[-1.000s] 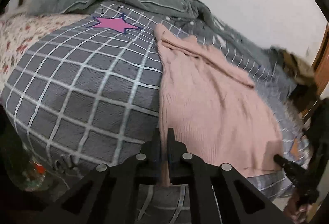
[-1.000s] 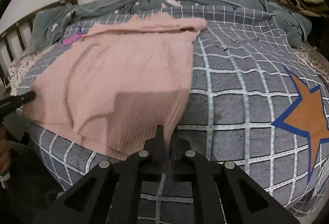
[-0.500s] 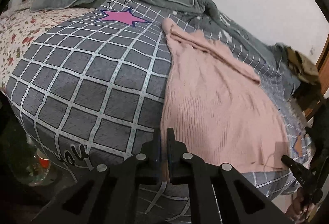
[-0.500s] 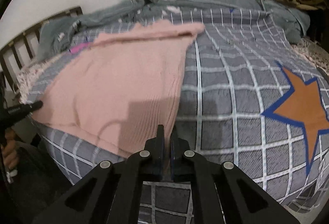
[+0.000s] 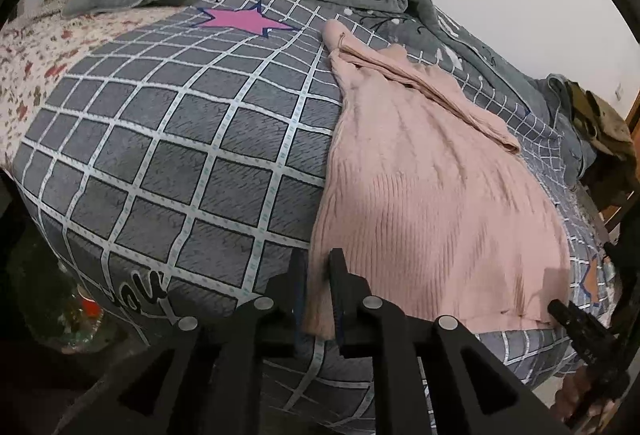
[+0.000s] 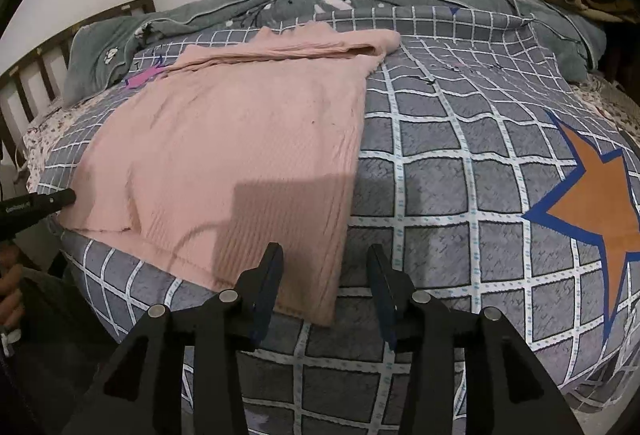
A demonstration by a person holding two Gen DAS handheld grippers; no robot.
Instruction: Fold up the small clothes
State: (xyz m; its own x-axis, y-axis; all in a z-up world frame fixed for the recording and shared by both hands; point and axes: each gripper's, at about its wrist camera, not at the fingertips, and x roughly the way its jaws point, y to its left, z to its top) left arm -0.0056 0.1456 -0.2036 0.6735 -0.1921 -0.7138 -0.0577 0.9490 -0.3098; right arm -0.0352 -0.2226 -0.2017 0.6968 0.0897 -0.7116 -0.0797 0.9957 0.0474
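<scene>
Gripping sweater (image 5: 432, 195) left tongs (image 5: 318, 267), right tongs (image 6: 324, 263) wide

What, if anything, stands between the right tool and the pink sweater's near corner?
Nothing visible. The right tool is open, and the pink sweater has its near corner lying between the two fingers on the checked bedspread.

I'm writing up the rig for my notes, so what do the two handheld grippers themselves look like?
Both are matte black. The left gripper and right gripper each have two flat, tapering fingers with blue inner pads, on angular black linkage arms with triangular cut-outs, pinned by round silver pivots. The other tool's tip carries small white lettering. No cables or sleeves show.
</scene>
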